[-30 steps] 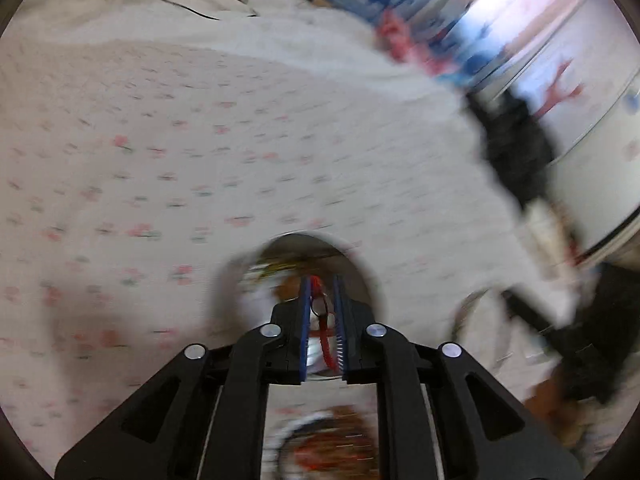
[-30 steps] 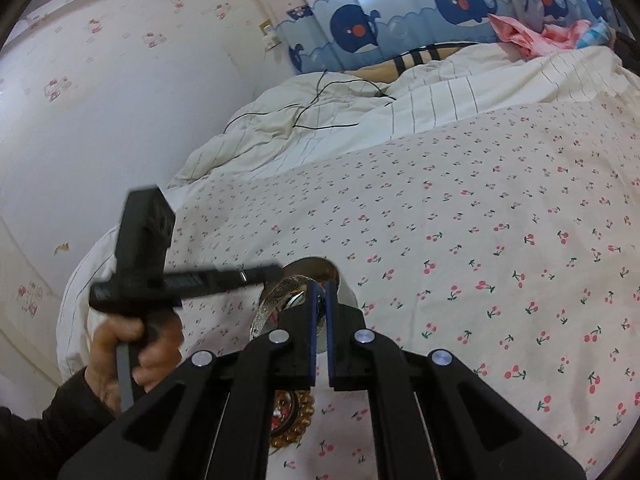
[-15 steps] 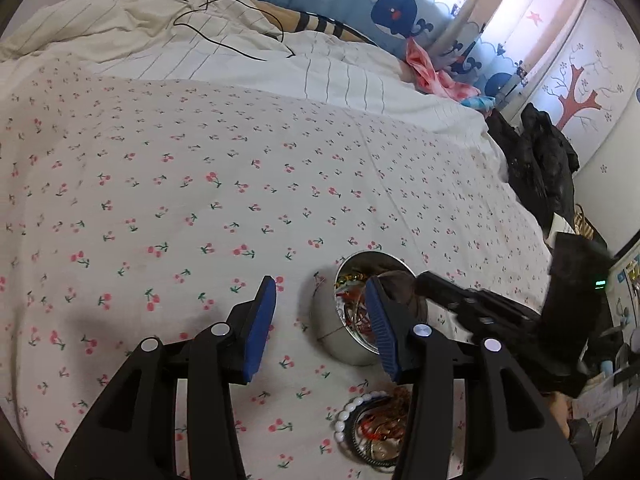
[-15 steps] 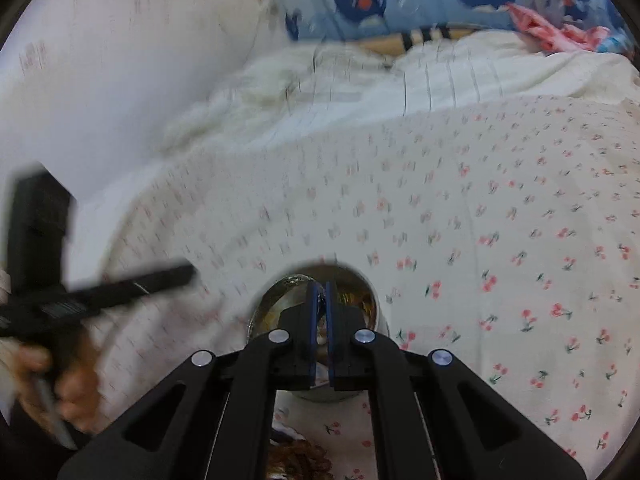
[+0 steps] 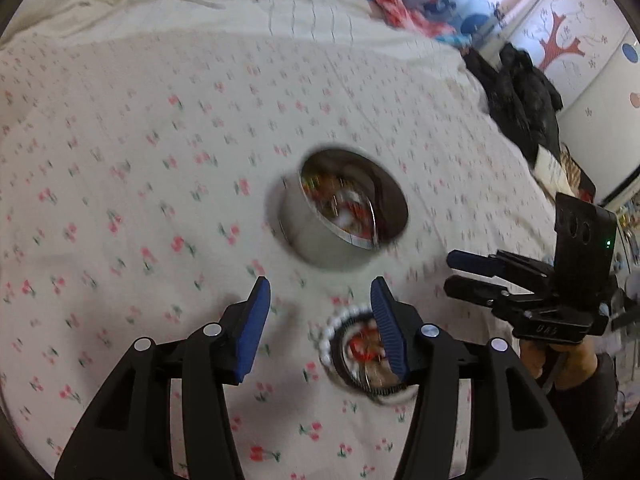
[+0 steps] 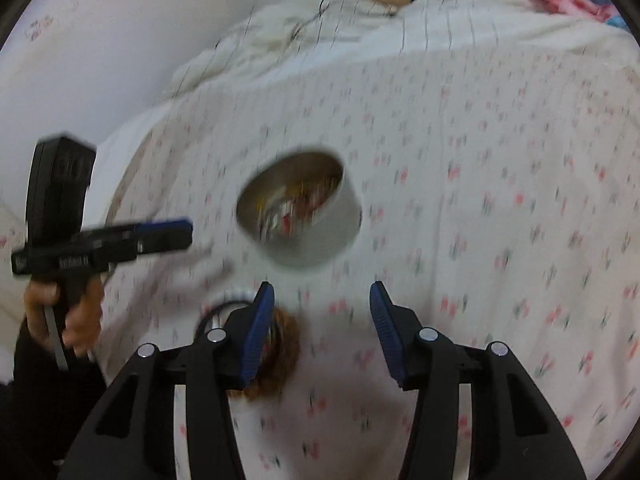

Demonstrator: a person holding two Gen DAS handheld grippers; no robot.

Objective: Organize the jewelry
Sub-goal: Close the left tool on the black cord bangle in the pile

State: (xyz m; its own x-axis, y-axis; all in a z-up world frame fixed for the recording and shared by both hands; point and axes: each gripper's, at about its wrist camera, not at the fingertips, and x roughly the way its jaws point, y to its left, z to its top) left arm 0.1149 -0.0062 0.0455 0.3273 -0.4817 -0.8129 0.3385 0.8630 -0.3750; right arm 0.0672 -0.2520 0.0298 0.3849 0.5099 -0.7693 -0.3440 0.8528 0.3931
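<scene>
A round metal tin (image 5: 316,236) (image 6: 320,240) stands on the cherry-print bedsheet, with mixed jewelry inside (image 5: 340,204). Nearer me lies a heap of bracelets (image 5: 352,350), among them a white bead ring and red pieces; in the right wrist view it shows as brown beads (image 6: 286,344). My left gripper (image 5: 320,292) (image 6: 188,232) hovers short of the tin with its jaws opening and nothing between them. My right gripper (image 6: 320,296) (image 5: 450,274) is also short of the tin, its jaws opening with nothing between them. Both views are motion-blurred.
A rumpled cream duvet (image 6: 360,28) with thin dark cables lies at the back of the bed. Dark clothing (image 5: 524,96) is piled at the bed's right edge beside a wardrobe. A wall (image 6: 100,40) runs along the left side.
Both grippers were shut over the tin a second ago, the left with something red between its pads. Both now stand open with nothing between the pads and have drawn back from the tin.
</scene>
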